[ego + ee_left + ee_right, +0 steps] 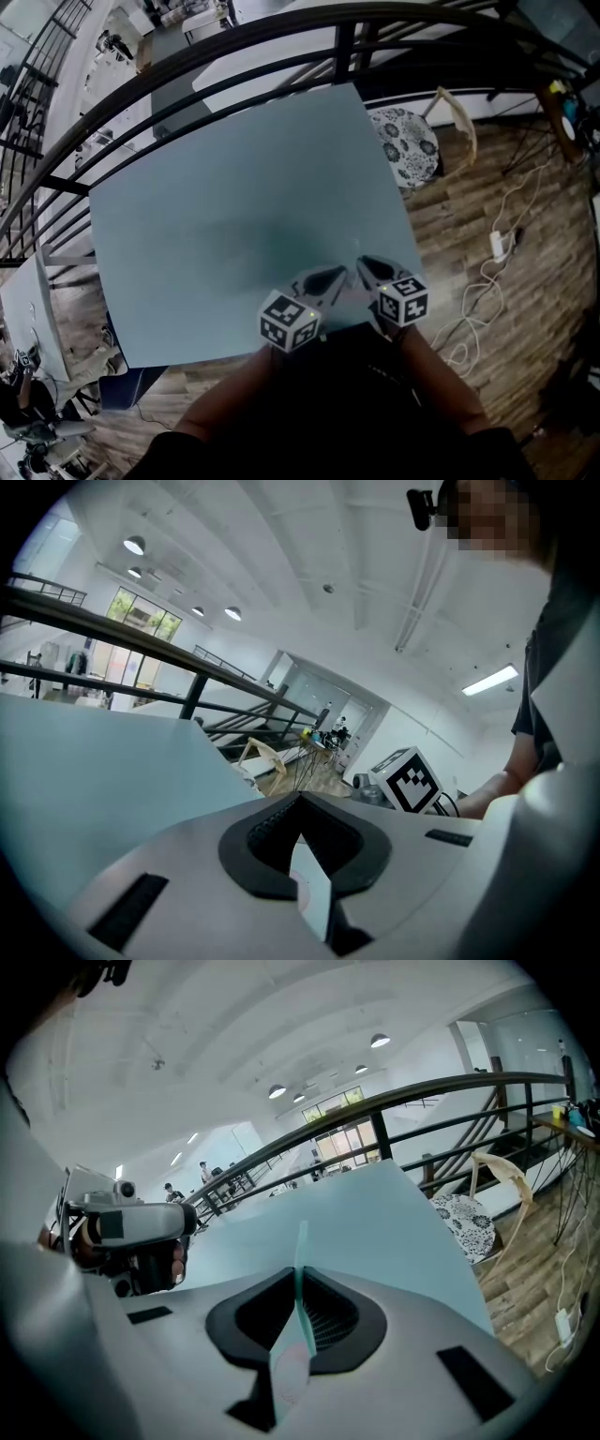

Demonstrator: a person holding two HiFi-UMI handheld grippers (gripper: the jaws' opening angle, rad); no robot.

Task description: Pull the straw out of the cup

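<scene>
1. Two tools side by side over the near edge of the counter: left tool and right tool. Both closed tip to tip with nothing gripped, as confirmed in the left gripper view and the right gripper view.
2. No cup and no straw in any view; whereabouts of both impossible to tell from here.
3. Judged handling of the straw: probably light, thin-walled and smooth, easily crushed or kinked. Best taken near the upper end, clear of the cup's rim, with a gentle close and a straight pull along its own length.
4. Judged handling of the cup: probably light, liable to tip or lift with the straw. Worth steadying with the other tool.
5. Surroundings: dark railing beyond the counter's far edge; stool with a patterned cushion just off the far right corner; white cable trailing on the wooden floor to the right.
6. No obstacle visible on the counter ahead of either tool.
</scene>
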